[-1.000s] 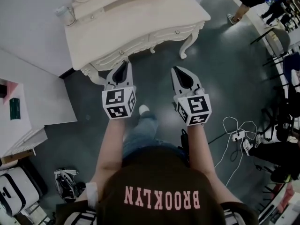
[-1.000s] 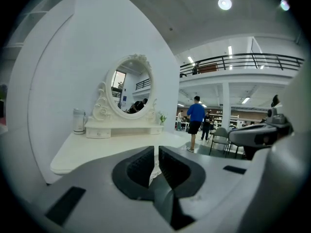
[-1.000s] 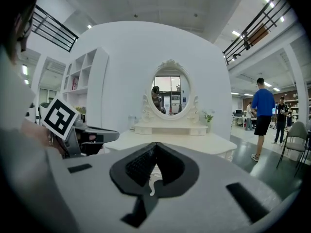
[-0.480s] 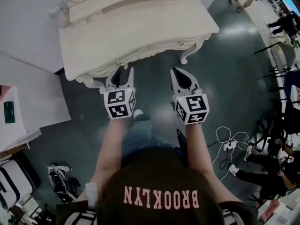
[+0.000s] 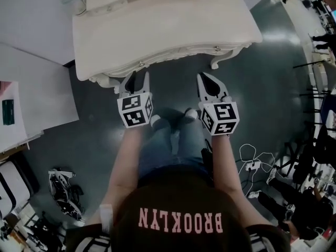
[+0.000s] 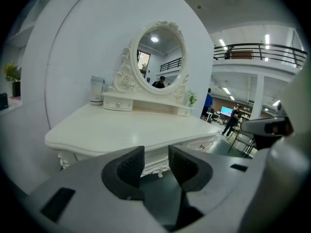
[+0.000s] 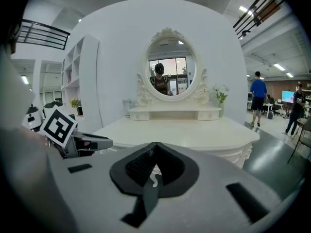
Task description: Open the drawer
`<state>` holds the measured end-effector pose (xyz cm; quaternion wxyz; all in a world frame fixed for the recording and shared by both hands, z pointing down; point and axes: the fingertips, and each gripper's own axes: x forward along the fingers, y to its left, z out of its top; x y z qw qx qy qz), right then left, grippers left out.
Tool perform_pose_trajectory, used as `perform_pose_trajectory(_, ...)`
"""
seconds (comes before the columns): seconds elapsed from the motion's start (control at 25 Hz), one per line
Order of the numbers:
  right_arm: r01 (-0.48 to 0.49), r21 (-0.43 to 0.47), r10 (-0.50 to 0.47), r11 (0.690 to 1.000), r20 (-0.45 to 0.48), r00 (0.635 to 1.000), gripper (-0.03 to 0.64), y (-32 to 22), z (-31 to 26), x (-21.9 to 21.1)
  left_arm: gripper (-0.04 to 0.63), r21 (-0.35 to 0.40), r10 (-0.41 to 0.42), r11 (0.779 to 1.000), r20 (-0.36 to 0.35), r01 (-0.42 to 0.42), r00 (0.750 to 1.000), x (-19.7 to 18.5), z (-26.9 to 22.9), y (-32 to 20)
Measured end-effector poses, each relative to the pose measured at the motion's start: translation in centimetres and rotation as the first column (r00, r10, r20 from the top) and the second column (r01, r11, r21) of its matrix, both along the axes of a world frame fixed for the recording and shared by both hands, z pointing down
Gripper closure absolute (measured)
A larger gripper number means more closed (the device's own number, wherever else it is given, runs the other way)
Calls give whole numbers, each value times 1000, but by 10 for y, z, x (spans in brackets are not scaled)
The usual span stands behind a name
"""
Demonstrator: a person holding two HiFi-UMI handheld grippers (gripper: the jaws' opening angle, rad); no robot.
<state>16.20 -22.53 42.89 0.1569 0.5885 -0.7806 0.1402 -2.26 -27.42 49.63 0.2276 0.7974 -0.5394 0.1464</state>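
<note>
1. Opening, the left tongs (image 5: 137, 76) hold nothing; the right tongs (image 5: 206, 79) are clenched, empty;
2. the drawer (image 5: 142, 63) lies just ahead of the left tongs, under the surface's (image 5: 168, 28) front edge; left is nearer.

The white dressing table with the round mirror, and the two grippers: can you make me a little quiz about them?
1. True or false: the drawers in the front of the cream-white carved dressing table are pulled out.
2. What stands at the back of the tabletop?
A. an oval mirror in a carved white frame
B. a laptop
C. a stack of books
3. Which gripper has its jaws together?

Key
1. False: they are shut.
2. A.
3. The right gripper. The left gripper is opening its jaws, with nothing between them.
</note>
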Motion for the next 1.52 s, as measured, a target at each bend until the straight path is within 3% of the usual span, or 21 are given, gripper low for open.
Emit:
perform_pose_trajectory(0.2, 8, -56, -7, 998, 30, 1000, 620, -13, 29, -3, 460, -25, -60, 998, 15, 60, 998, -10, 22, -2)
perform_pose_trajectory(0.44, 92, -85, -89, 992, 40, 995, 620, -38, 51, -13, 460, -64, -120, 990, 45, 123, 992, -12, 51, -10)
perform_pose_trajectory(1.04, 176, -187, -162, 966, 91, 983, 620, -102, 112, 23, 460, -191, -172, 960, 186, 207, 967, 6, 133, -56)
perform_pose_trajectory(1.24, 221, -211, -200, 952, 120, 973, 620, -118, 126, 17, 460, -214, -175, 948, 267, 235, 948, 3, 156, -68)
perform_pose_trajectory(1.52, 259, -248, -233, 934, 129, 964, 620, -126, 142, 13, 460, -244, -194, 930, 313, 276, 930, -3, 176, -82)
